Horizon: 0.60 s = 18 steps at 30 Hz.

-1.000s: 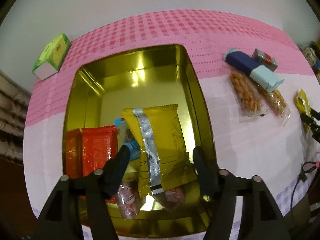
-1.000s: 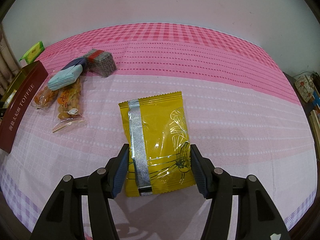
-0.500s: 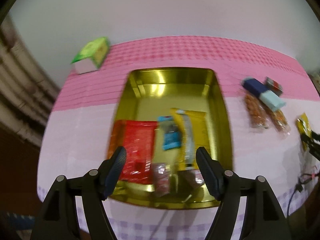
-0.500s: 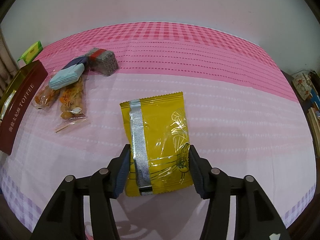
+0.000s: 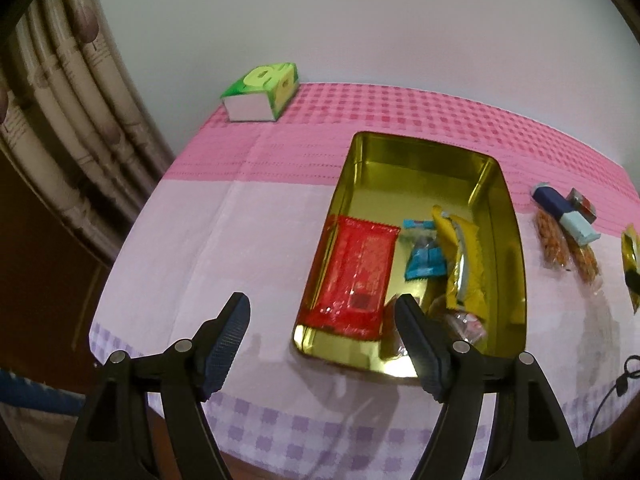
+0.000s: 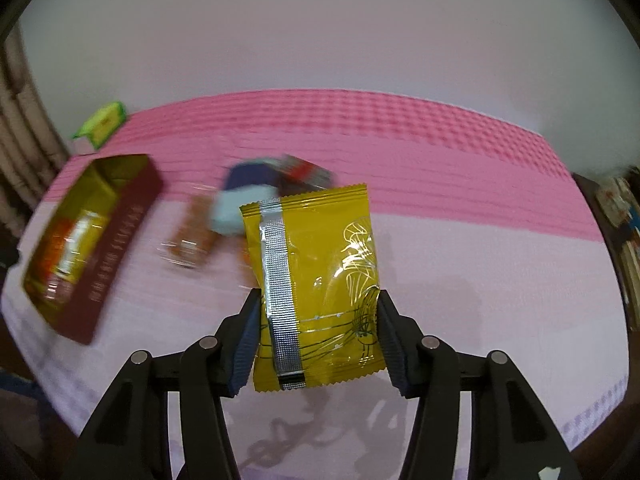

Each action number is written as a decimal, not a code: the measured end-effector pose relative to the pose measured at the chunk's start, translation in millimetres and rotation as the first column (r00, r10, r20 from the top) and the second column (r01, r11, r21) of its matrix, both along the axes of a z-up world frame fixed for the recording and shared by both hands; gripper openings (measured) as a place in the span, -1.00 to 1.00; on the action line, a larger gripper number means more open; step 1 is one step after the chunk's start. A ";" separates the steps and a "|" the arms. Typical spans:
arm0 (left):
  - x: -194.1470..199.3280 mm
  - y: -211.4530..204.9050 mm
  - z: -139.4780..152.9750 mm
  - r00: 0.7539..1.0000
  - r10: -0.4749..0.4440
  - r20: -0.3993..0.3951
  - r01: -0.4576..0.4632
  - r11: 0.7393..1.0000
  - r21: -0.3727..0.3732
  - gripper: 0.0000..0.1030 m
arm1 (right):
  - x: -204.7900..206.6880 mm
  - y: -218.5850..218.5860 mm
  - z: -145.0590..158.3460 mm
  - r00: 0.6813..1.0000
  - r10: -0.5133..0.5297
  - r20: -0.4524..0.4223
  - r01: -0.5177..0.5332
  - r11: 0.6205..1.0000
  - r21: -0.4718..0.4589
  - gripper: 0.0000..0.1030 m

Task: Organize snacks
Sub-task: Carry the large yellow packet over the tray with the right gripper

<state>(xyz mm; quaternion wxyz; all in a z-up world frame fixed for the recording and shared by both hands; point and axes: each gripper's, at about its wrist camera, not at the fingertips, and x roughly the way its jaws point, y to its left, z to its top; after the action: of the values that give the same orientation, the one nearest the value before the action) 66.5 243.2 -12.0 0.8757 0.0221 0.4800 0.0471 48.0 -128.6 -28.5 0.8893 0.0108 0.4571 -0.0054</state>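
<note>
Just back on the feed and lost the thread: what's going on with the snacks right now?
The right gripper is clamped on a yellow snack packet and holds it above the pink tablecloth. The left gripper has nothing between its fingers, and its jaws are opening over the cloth beside the gold tin. In the tin lie a red packet, a blue packet, another yellow packet and some small wrapped sweets. More snacks wait on the cloth to the tin's right.
</note>
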 end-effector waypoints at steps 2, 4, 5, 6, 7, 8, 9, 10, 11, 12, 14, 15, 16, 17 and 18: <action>-4.3 4.1 -1.5 1.000 0.000 -0.006 0.000 1.000 -0.004 0.46 | 1.9 20.6 6.4 0.999 0.031 0.007 -0.031 0.999 0.014 -0.02; -7.8 8.4 -1.6 1.000 0.002 -0.003 -0.002 1.000 0.002 0.46 | 6.4 49.5 12.8 0.997 0.074 0.011 -0.074 0.997 0.028 -0.02; -10.0 11.2 -1.2 1.000 0.002 -0.001 -0.002 1.000 0.002 0.46 | 7.7 59.5 14.6 0.996 0.087 0.011 -0.087 0.996 0.035 -0.02; -12.1 14.6 -0.6 1.000 0.003 0.001 -0.003 1.000 0.001 0.46 | 10.0 76.8 16.7 0.993 0.114 0.011 -0.114 0.992 0.048 -0.02; -12.8 16.2 -0.1 1.000 0.005 0.001 -0.005 1.000 -0.002 0.46 | 11.5 89.6 18.0 0.991 0.130 0.010 -0.130 0.990 0.052 -0.02; -14.3 21.1 0.6 1.000 0.009 0.000 -0.009 1.000 -0.007 0.46 | 12.8 102.9 19.1 0.990 0.144 0.009 -0.144 0.988 0.058 -0.02; -15.4 24.5 1.3 1.000 0.011 0.003 -0.011 1.000 -0.006 0.46 | 16.1 114.8 19.3 0.987 0.159 0.005 -0.159 0.985 0.072 -0.02; -16.4 27.9 2.5 1.000 0.016 0.006 -0.016 1.000 -0.001 0.46 | 18.0 126.3 19.6 0.986 0.169 0.000 -0.168 0.982 0.084 -0.02; -17.6 32.4 3.8 1.000 0.022 0.011 -0.022 1.000 0.003 0.46 | 20.3 134.6 20.0 0.985 0.172 -0.002 -0.171 0.981 0.089 -0.02; -18.6 35.7 4.9 1.000 0.025 0.014 -0.025 1.000 0.002 0.47 | 22.9 149.0 19.8 0.983 0.181 -0.005 -0.180 0.979 0.097 -0.02; -19.3 43.1 6.6 0.999 0.039 0.019 -0.039 0.999 -0.003 0.47 | 26.9 165.4 19.8 0.981 0.193 -0.010 -0.191 0.975 0.110 -0.02; -19.6 47.6 6.9 0.998 0.051 0.021 -0.051 0.999 -0.002 0.47 | 29.7 176.9 19.5 0.981 0.196 -0.013 -0.193 0.974 0.118 -0.02; -19.6 50.8 6.9 0.998 0.064 0.022 -0.064 0.998 0.003 0.47 | 32.2 185.4 18.5 0.980 0.199 -0.015 -0.195 0.973 0.126 -0.02; -19.5 54.3 6.6 0.997 0.075 0.022 -0.075 0.997 0.005 0.47 | 33.9 193.8 18.2 0.980 0.200 -0.016 -0.196 0.971 0.135 -0.02; -19.4 57.5 6.5 0.996 0.084 0.022 -0.084 0.996 0.002 0.47 | 36.7 199.8 16.6 0.980 0.197 -0.020 -0.192 0.971 0.140 -0.02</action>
<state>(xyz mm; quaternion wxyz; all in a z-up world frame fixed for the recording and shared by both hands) 47.1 300.7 -5.6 0.8781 0.0028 0.4710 0.0847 84.8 71.2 -11.9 0.8749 0.0271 0.4701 0.1131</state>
